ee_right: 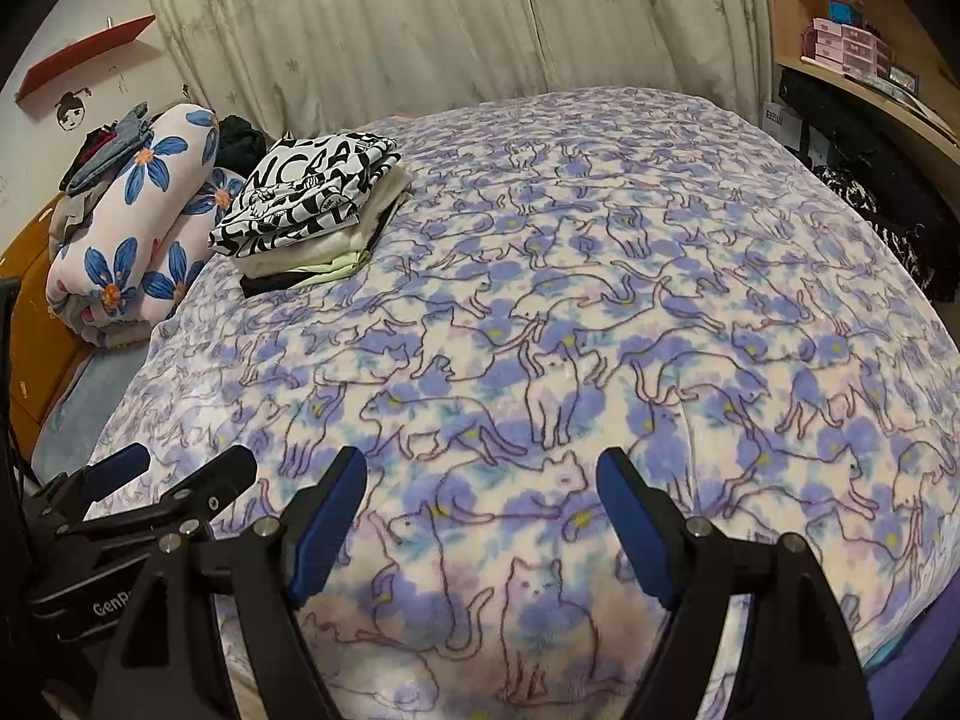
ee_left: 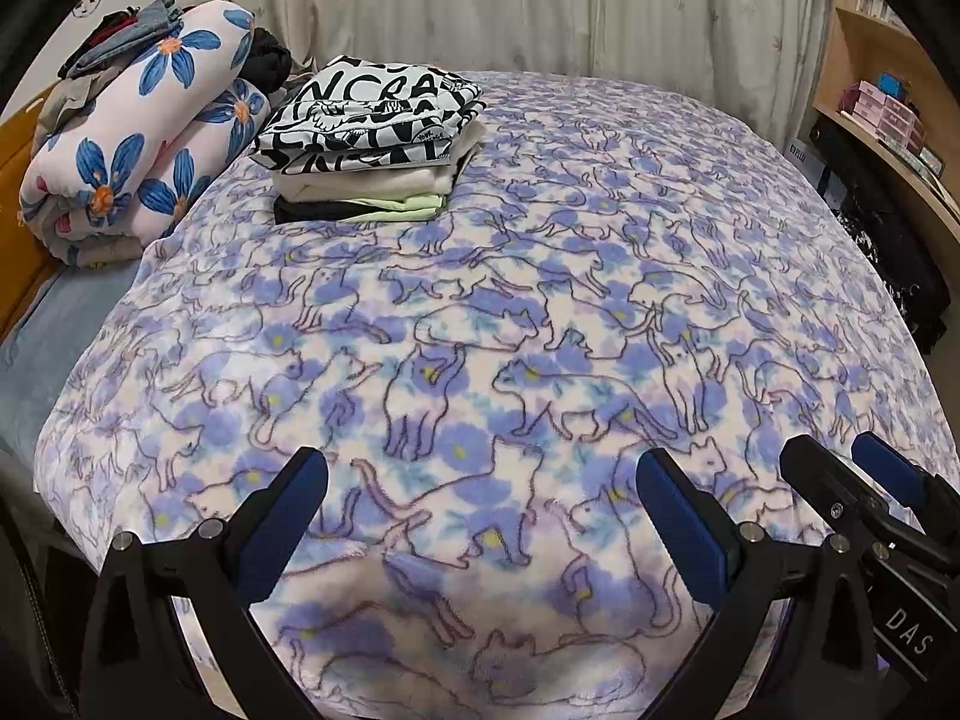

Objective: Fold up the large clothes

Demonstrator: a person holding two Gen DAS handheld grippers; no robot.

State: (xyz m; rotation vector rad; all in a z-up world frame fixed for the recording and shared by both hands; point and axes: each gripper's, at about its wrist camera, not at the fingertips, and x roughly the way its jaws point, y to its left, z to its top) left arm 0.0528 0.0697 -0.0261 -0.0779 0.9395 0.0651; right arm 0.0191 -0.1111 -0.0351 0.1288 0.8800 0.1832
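Observation:
A stack of folded clothes (ee_left: 372,138) (ee_right: 312,204) sits at the far left of the bed, topped by a black-and-white lettered garment. A fleece blanket with purple cats (ee_left: 510,330) (ee_right: 570,330) covers the bed, and no unfolded garment lies on it. My left gripper (ee_left: 480,480) hovers open over the near edge of the blanket, nothing between its blue pads. Close beside it on the right, my right gripper (ee_right: 480,480) is also open and holds nothing. Each shows in the other's view: the right gripper (ee_left: 834,450) at lower right, the left gripper (ee_right: 186,459) at lower left.
A rolled floral quilt (ee_left: 150,138) (ee_right: 144,210) with loose clothes on top lies left of the stack. Curtains hang behind the bed. A wooden shelf with small boxes (ee_left: 888,114) (ee_right: 852,48) stands at the right, with dark patterned fabric (ee_left: 900,282) (ee_right: 888,228) hanging below it.

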